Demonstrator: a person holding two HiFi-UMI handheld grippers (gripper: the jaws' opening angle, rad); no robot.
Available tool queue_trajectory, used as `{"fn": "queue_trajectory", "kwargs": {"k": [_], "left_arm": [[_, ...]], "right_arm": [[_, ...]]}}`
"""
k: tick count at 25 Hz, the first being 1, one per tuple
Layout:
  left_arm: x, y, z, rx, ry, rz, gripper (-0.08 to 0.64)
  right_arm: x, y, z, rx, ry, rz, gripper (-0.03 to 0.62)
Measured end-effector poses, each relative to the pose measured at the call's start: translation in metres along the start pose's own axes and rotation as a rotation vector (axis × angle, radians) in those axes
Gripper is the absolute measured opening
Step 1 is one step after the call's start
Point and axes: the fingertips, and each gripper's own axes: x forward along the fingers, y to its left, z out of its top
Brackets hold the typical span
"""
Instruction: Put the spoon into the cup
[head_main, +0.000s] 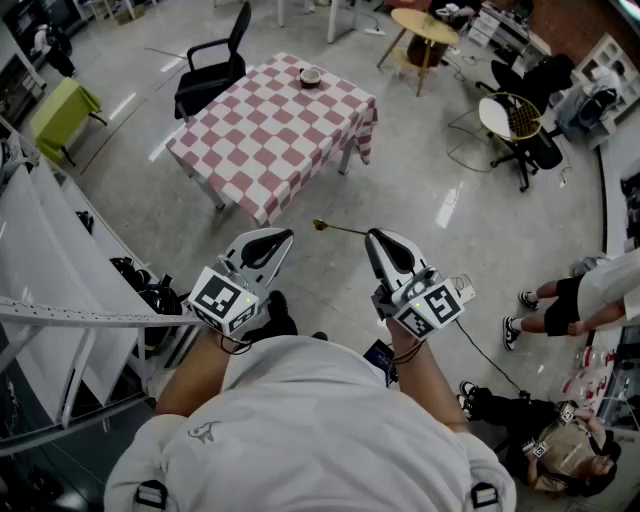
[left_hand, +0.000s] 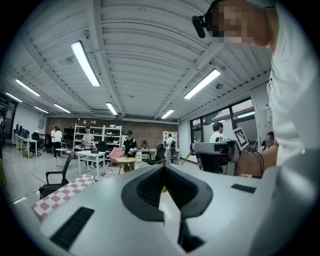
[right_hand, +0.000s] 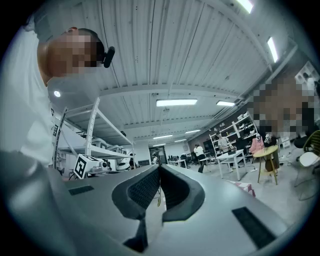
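Down at the bottom of the head view, the person's pale shirt (head_main: 300, 420) fills the frame, with both forearms reaching up toward the centre. The left gripper (head_main: 286, 236) sits left of centre, its jaws pressed together with nothing clamped. A small yellowish fleck shows in the gap in the left gripper view, which is perhaps only the background. The right gripper (head_main: 371, 237) sits just right of centre, its jaws closed on the handle of the spoon (head_main: 340, 228). The spoon is gold and thin and sticks out leftward above bare grey floor, its bowl at the far left end. In the right gripper view the spoon shows as a slim strip between the dark pads (right_hand: 145, 187). Well beyond, in the upper middle, stands a table (head_main: 270, 140) under a red-and-white checked cloth. The cup (head_main: 311, 76) rests near its far edge, well apart from the spoon. A black chair (head_main: 215, 65) stands just left of that table.
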Motion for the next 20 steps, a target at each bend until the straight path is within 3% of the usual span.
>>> {"fn": "queue_trajectory", "kwargs": {"k": [11,20], "left_arm": [[0.003,0.036,0.005,-0.001,-0.016,-0.007,0.014],[0.016,0.102,0.005,-0.010,-0.040,-0.065,0.014]], "right_arm": [[0.033,-0.008,-0.002,-0.014,0.013,0.001,0.034],[0.096,-0.032,-0.001,-0.034,-0.003,-0.037,0.034]]}}
